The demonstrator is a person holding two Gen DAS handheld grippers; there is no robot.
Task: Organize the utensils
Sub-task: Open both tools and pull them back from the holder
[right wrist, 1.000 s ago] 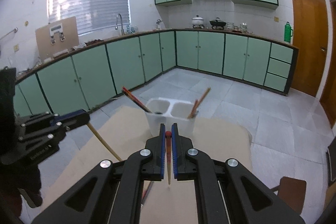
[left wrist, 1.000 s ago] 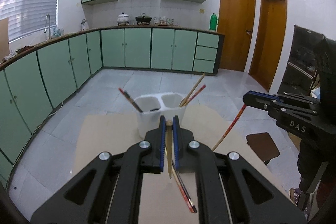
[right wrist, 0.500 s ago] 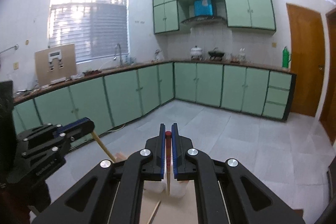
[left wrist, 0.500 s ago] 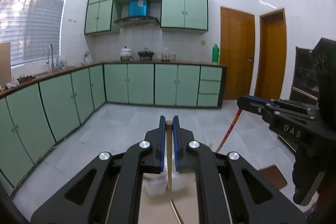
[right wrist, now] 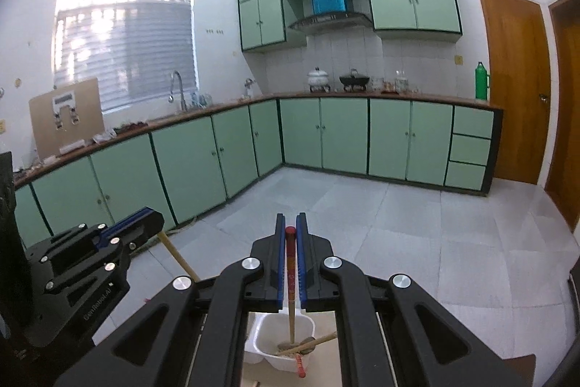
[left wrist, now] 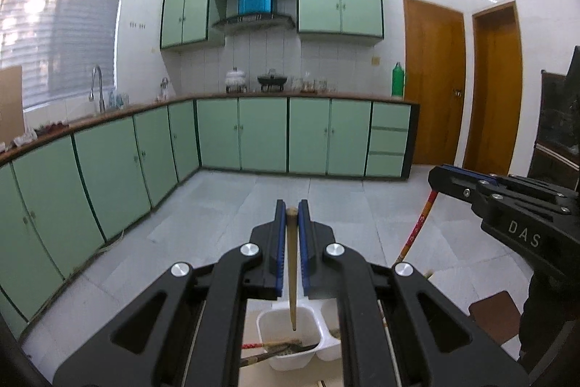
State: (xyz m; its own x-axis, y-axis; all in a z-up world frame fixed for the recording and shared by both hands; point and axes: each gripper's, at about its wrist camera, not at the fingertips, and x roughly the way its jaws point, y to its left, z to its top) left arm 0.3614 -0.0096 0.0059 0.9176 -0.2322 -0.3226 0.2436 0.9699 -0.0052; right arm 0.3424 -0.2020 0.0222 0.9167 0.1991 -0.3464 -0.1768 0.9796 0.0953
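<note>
My left gripper (left wrist: 291, 205) is shut on a plain wooden chopstick (left wrist: 292, 263) that hangs tip down over the left compartment of a white two-compartment holder (left wrist: 290, 363). Several chopsticks lie inside that compartment. At the right edge of this view, my right gripper (left wrist: 440, 175) holds a red patterned chopstick (left wrist: 417, 231). In the right wrist view, my right gripper (right wrist: 290, 218) is shut on the red-topped chopstick (right wrist: 291, 271), whose tip hangs over a compartment of the holder (right wrist: 264, 325). There my left gripper (right wrist: 152, 218) shows at the left with the wooden chopstick (right wrist: 177, 258).
The holder stands on a cardboard-covered table (right wrist: 514, 369), mostly hidden under the grippers. A brown stool (left wrist: 493, 311) sits on the tiled floor at the right. Green cabinets (left wrist: 261, 133) line the far and left walls, and two wooden doors (left wrist: 431, 86) stand at the right.
Both grippers have risen and moved forward over the holder, each still clamping its chopstick. The holder has slid from mid-view to the bottom of both views, under the chopstick tips.
</note>
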